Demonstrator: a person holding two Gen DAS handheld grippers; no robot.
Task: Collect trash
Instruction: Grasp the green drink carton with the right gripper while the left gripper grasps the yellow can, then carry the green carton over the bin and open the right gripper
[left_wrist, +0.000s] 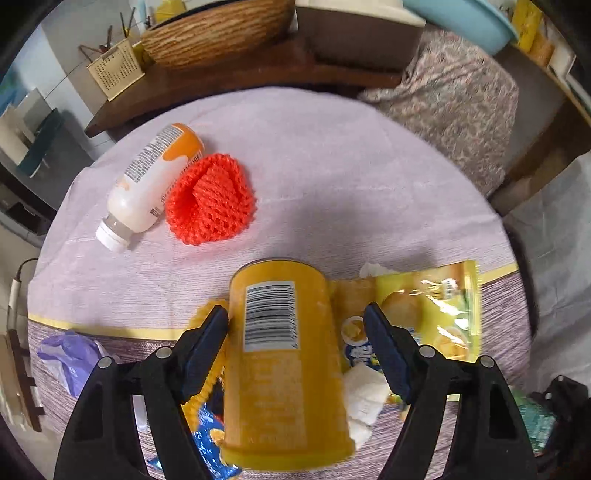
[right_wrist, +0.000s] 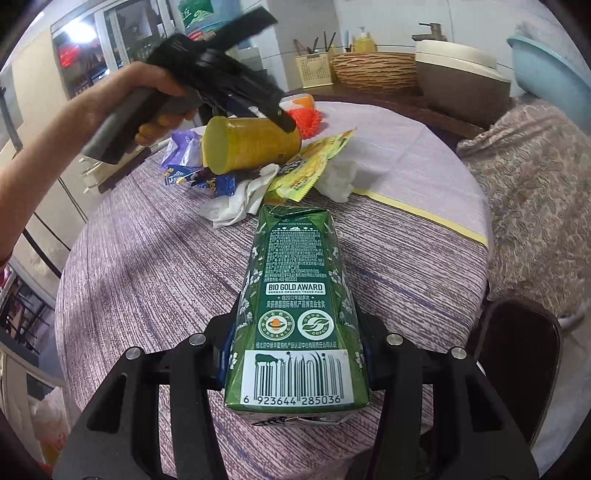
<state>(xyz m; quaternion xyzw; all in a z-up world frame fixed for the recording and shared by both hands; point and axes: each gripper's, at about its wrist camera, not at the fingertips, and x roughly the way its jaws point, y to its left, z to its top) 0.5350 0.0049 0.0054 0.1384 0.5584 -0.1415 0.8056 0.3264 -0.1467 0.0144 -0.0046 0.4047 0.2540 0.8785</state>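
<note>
Your round surface wears a purple-striped cloth with a pale lilac cloth laid over its far half. On it, one yellow canister lies on its side in the litter pile, barcode label up, its flat end toward your left gripper. That gripper's jaws straddle the canister; the left pad touches its side while the right pad stands clear, so the grip is not closed.

One green carton, printed with white text, two round seals and a barcode, is clamped base-first between the jaws of your right gripper, raised over the striped cloth.

One white bottle with an orange label lies on the lilac cloth, touching one red foam net. One yellow snack bag lies flat beside the canister. Two crumpled white tissues flank that bag, and one blue wrapper and one purple plastic bag sit at the pile's edge.
</note>
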